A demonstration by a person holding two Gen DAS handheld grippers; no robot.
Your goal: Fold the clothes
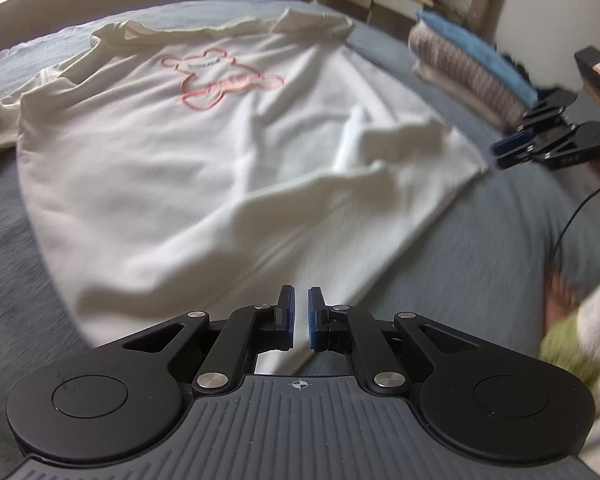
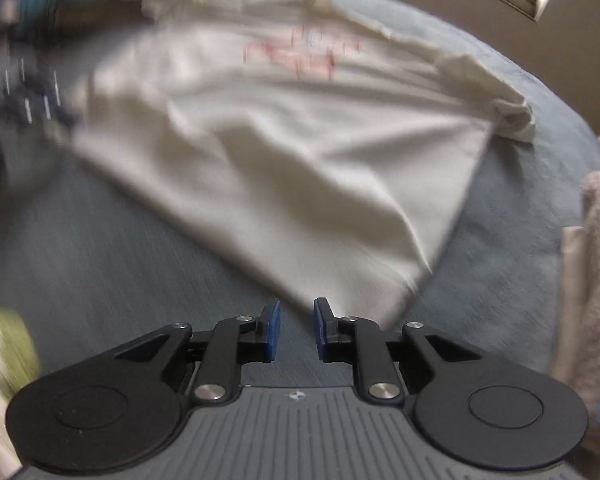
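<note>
Clearly spread flat, the cream cotton T-shirt with a pink bear outline (image 1: 204,132) lies on the grey-blue bedspread (image 1: 480,240), its hem nearest the cameras and rumpled folds near its right edge. Down at the hem, the left gripper (image 1: 301,318) has its blue pads almost together, though whether they pinch the cloth cannot be told. Off the shirt's right corner, the right gripper (image 2: 296,330) hangs released, jaws a little apart with only bedspread between them. Beyond it sits a stack of folded clothes, blue on top (image 1: 472,68)
</note>
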